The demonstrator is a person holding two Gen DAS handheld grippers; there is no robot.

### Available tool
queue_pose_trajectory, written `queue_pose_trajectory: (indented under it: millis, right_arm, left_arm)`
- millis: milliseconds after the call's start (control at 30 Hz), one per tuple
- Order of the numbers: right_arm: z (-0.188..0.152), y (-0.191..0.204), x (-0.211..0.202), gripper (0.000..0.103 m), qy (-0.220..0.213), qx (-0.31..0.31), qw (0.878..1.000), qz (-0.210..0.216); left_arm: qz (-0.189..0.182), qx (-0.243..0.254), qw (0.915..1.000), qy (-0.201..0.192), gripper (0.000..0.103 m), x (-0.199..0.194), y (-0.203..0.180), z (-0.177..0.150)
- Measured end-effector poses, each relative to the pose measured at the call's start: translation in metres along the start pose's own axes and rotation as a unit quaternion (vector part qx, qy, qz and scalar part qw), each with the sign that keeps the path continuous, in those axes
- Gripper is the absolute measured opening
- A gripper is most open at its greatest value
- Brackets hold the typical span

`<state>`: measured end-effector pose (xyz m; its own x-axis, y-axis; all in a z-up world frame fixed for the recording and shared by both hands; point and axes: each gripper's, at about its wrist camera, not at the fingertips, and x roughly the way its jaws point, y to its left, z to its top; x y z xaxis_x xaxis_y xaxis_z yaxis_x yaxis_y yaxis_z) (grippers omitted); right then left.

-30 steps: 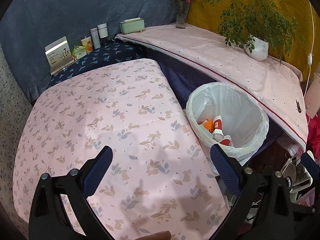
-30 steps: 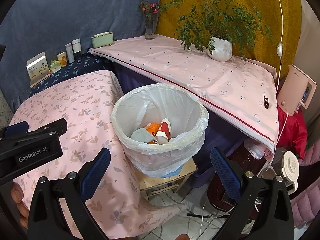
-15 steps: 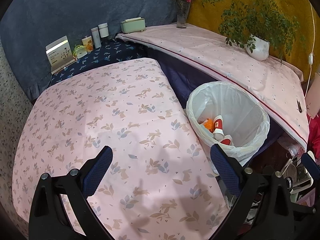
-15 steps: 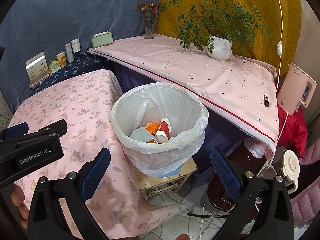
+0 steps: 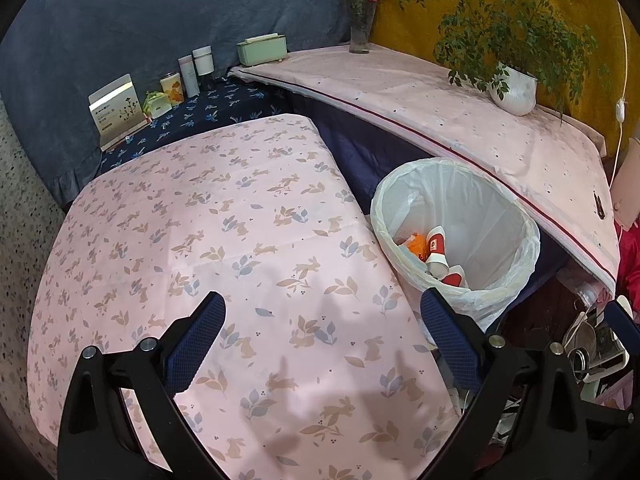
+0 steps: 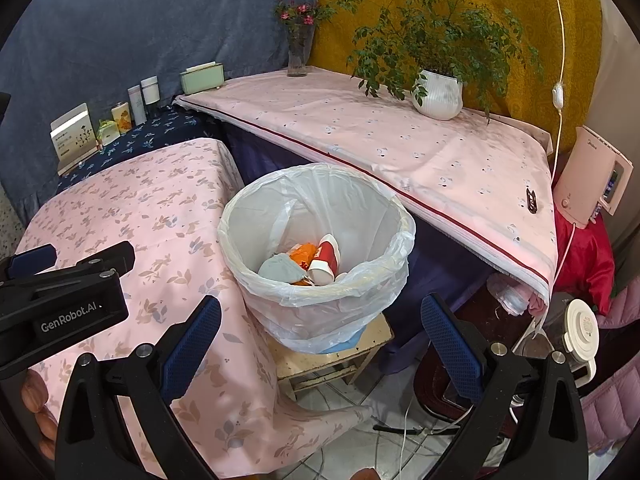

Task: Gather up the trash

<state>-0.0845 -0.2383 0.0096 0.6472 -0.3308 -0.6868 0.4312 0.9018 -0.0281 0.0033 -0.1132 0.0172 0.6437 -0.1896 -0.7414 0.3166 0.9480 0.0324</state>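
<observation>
Left claw [image 5: 322,344]: blue-padded fingers spread wide apart, nothing between them, hovering over the desk covered in a pink cloth printed with rabbits and leaves [image 5: 208,240]. No trash shows on that cloth in either view.

Right claw [image 6: 320,344]: fingers likewise wide apart and empty, held above the round bin lined with a white plastic bag [image 6: 256,280], which fills the middle of its view. The bin stands on a small pale wooden stool [image 6: 360,348], just beside the pink desk's right edge and below the front edge of a second, longer desk under a pale pink cloth with a dark red stripe [image 6: 400,148].

Trash inside the bin: a red-and-white paper cup [image 6: 326,258] lying on its side, an orange crumpled wrapper [image 6: 302,252] touching it, and a grey-blue crumpled wad [image 6: 278,266] to their left. The left view shows a further red-and-white piece lower in the bag; what it is cannot be told.

The left claw's black body, marked "GenRobot.AI", enters the right view at lower left, over the pink desk.

On the striped desk: a white ribbed pot holding a leafy green plant [image 6: 438,94], a glass vase of pink flowers [image 6: 298,50], a mint-green box [image 6: 200,78]. Small bottles, a tin and a white card stand on a dark blue patterned surface behind the pink desk.
</observation>
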Motion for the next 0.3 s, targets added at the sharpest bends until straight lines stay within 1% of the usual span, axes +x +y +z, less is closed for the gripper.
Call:
queue_pose_trajectory:
  millis: [133,300]
  right_arm:
    - [0.0004,-0.0009,0.0011,0.097,-0.001,0.0,1.0,0.0]
    - [0.0012,-0.0031,0.002,0.097,-0.002,0.008,1.0,0.002]
  left_arm:
    - [-0.001,-0.003,1.0,0.005,0.094,0.0036,0.0005,0.0008]
    - [-0.001,-0.002,1.0,0.001,0.094,0.005,0.0019,0.0017]
